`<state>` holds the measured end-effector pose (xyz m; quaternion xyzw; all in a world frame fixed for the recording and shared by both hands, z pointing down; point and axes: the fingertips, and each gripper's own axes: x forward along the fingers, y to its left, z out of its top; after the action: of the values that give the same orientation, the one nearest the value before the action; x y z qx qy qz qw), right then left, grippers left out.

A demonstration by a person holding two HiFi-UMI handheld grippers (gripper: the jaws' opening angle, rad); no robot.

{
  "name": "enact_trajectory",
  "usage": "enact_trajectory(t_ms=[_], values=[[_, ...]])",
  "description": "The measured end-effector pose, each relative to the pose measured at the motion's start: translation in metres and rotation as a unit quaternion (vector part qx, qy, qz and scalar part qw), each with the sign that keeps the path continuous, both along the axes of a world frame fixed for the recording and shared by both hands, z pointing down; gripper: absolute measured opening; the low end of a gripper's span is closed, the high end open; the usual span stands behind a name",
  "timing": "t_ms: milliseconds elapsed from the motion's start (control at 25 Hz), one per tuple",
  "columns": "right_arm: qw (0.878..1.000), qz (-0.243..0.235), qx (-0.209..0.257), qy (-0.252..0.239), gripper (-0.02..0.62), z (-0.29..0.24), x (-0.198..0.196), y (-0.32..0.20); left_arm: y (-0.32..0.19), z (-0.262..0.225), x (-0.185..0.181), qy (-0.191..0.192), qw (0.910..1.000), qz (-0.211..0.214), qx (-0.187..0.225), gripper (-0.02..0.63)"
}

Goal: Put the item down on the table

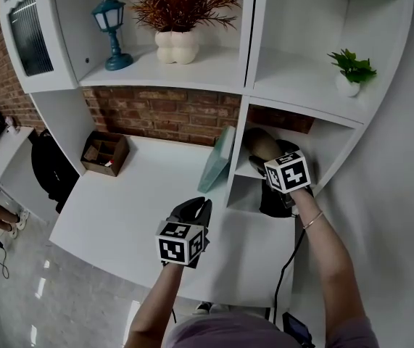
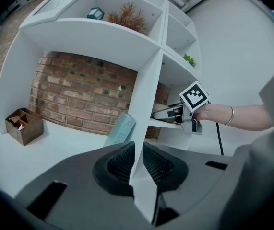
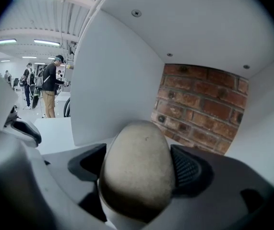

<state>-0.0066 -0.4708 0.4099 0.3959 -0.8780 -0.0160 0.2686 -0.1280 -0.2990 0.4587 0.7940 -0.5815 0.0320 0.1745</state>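
A beige, egg-shaped item (image 1: 259, 144) is clamped between the jaws of my right gripper (image 1: 266, 153), inside the lower cubby of the white shelf (image 1: 244, 167), above the cubby floor. In the right gripper view the item (image 3: 137, 162) fills the gap, and both pads of the right gripper (image 3: 139, 178) press its sides. My left gripper (image 1: 193, 208) hovers over the white table (image 1: 130, 201) near its front edge. Its jaws (image 2: 136, 164) are almost closed, with only a narrow slit and nothing between them. The left gripper view also shows the right gripper (image 2: 174, 113) reaching into the cubby.
A teal book (image 1: 216, 159) leans against the shelf divider. A brown wooden organiser (image 1: 105, 153) stands at the table's back left. A black object (image 1: 273, 198) sits under the cubby. Upper shelves hold a blue lamp (image 1: 112, 33), a white vase (image 1: 177, 46) and a small plant (image 1: 350, 75).
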Motion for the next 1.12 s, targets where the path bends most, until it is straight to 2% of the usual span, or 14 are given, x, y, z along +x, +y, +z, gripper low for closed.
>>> enact_trajectory(t_ms=[440, 720, 840, 1120], values=[[0.995, 0.005, 0.052, -0.087, 0.413, -0.039, 0.012, 0.029, -0.002, -0.007, 0.008, -0.004, 0.9999, 0.007, 0.010, 0.052], [0.984, 0.007, 0.073, -0.161, 0.302, -0.063, 0.034, 0.065, -0.004, -0.009, 0.013, -0.008, 0.9998, 0.008, 0.017, 0.030], [0.978, 0.014, 0.084, -0.191, 0.276, -0.068, 0.044, 0.084, -0.006, -0.009, 0.014, -0.011, 0.9997, 0.004, 0.021, 0.023], [0.971, 0.034, 0.081, -0.222, 0.235, -0.051, 0.063, 0.132, -0.007, -0.008, 0.022, -0.031, 0.9993, 0.007, 0.020, 0.021]])
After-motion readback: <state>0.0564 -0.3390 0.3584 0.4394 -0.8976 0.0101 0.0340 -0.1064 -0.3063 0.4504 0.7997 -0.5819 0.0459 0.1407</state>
